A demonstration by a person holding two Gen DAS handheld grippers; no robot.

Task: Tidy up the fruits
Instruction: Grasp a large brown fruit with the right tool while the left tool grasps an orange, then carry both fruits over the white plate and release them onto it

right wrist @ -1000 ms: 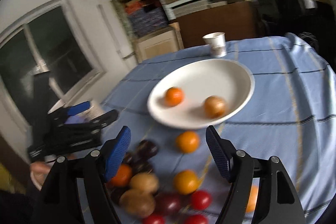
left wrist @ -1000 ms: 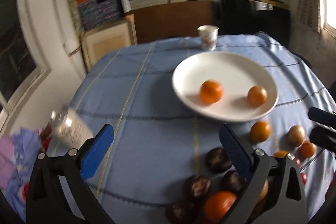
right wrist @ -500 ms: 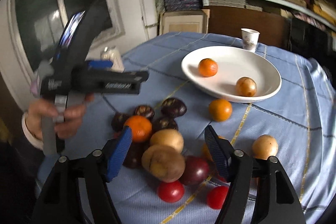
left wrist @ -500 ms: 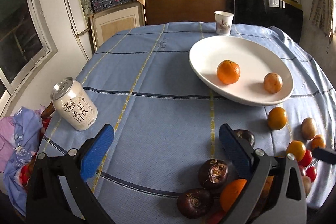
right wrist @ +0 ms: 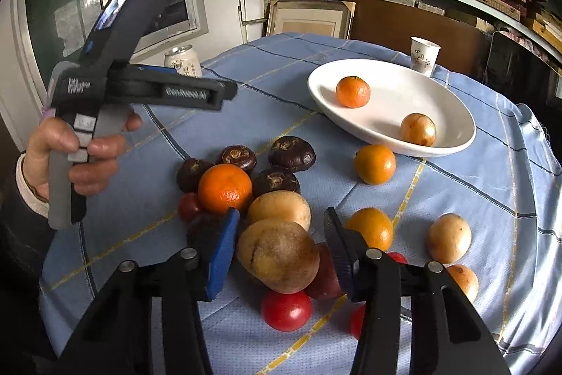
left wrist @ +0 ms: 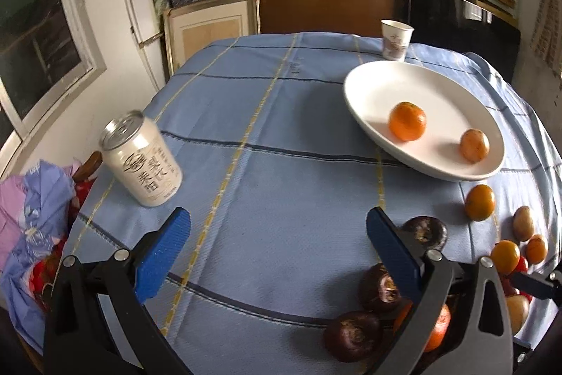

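Closing on a brown fruit (right wrist: 279, 255): right gripper (right wrist: 277, 248) has its jaws either side of it, narrow gaps visible both sides, pads not pressing yet. That fruit sits at the near end of the loose pile on the blue cloth (right wrist: 456, 185), touching a second brown fruit (right wrist: 279, 206) just behind it.

Rest of pile: orange (right wrist: 224, 188) to the left, dark purple-brown fruits (right wrist: 291, 153) behind that, red tomato (right wrist: 286, 310) at the near edge. More oranges and pale brown fruits lie scattered right of the pile, one orange (right wrist: 374, 163) just beside the plate.

White plate (right wrist: 386, 86) is further back and holds one orange (right wrist: 353, 91) and one brownish round fruit (right wrist: 418, 129), apart from each other. Paper cup (right wrist: 424, 55) stands behind the plate.

Left gripper (left wrist: 277, 245) is wide open with nothing between the pads, above bare cloth, left of the pile. From the right wrist view a hand (right wrist: 75, 157) holds it by the handle. Can (left wrist: 142, 159) stands on the cloth near the left edge.
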